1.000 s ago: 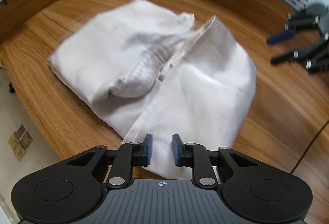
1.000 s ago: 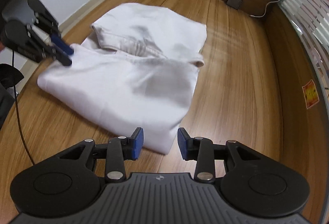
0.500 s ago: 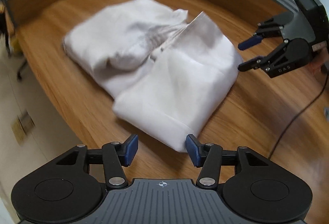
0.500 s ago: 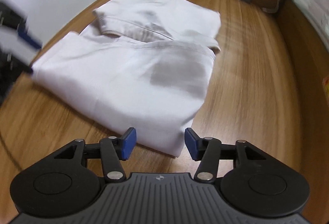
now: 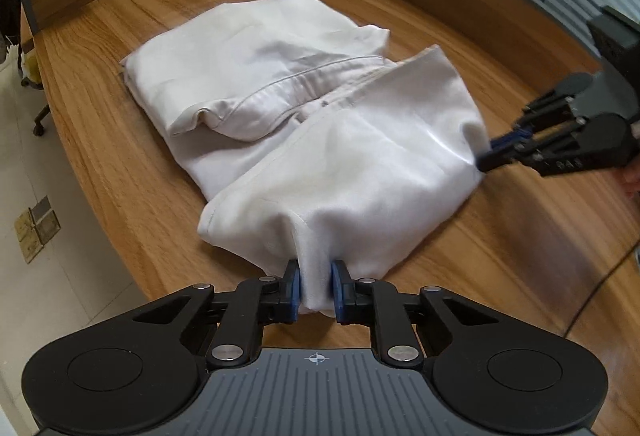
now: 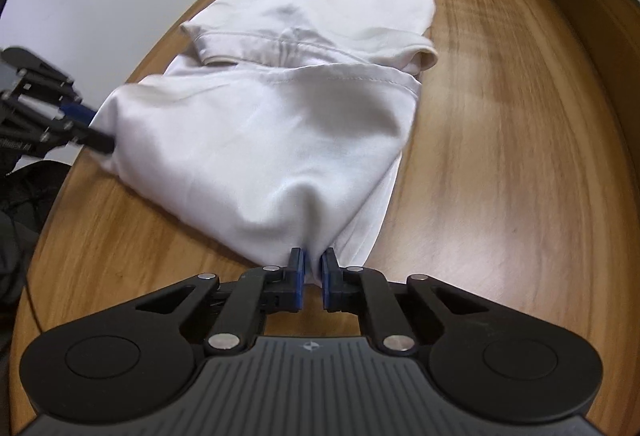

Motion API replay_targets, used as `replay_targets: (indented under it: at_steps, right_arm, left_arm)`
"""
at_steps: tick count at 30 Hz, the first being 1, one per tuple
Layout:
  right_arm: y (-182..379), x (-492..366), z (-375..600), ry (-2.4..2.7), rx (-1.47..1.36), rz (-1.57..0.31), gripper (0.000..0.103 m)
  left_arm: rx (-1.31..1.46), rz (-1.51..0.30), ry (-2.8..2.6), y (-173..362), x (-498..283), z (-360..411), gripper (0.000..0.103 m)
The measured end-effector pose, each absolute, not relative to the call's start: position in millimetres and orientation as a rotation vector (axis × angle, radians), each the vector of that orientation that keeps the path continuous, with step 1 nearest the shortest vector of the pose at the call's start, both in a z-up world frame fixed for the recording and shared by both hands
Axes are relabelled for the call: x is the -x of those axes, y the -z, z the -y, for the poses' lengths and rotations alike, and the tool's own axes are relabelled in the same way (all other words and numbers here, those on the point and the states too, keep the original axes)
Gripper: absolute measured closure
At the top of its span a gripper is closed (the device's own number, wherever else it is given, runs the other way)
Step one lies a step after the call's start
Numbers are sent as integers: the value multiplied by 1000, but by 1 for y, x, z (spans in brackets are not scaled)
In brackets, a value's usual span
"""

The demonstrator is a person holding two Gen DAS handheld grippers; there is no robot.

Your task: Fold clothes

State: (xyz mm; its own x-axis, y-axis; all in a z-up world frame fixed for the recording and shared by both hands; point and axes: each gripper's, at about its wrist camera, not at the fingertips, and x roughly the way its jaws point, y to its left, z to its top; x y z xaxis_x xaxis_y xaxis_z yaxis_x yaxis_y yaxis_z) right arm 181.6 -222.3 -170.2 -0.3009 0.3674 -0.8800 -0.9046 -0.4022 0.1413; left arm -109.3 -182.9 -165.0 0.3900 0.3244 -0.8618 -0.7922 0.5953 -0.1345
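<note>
My left gripper [image 5: 315, 290] is closing on one near corner of the white garment [image 5: 304, 131], cloth bunched between its pads; my right gripper [image 6: 312, 278] is closing on the other near corner, a thin pinch of fabric in it. The garment lies half-folded on the wooden table [image 5: 500, 244], waistband across the middle. I take both corners at once (so the edge stays straight, I judge) to carry the near half over the far half.
</note>
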Motion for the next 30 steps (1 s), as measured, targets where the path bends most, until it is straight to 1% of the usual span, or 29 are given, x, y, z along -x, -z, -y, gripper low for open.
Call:
replay_targets:
  at_steps: [9,16,22,30]
  right_arm:
    - [173,-147,239,-1754,867,-904,93]
    - [177,-111,242,-1626,737,-965,93]
    - [178,-69,234,-1538,649,-998,93]
    - [179,-6,204,-1341,492,-1075,93]
  left_arm:
    - [502,-995,-740,167,117,144,83]
    - [385,-1046,-664,171,119,99,82]
    - [297,-1064,-555,173,123,45,82]
    - [175,-1076,-316,170,127,-46,80]
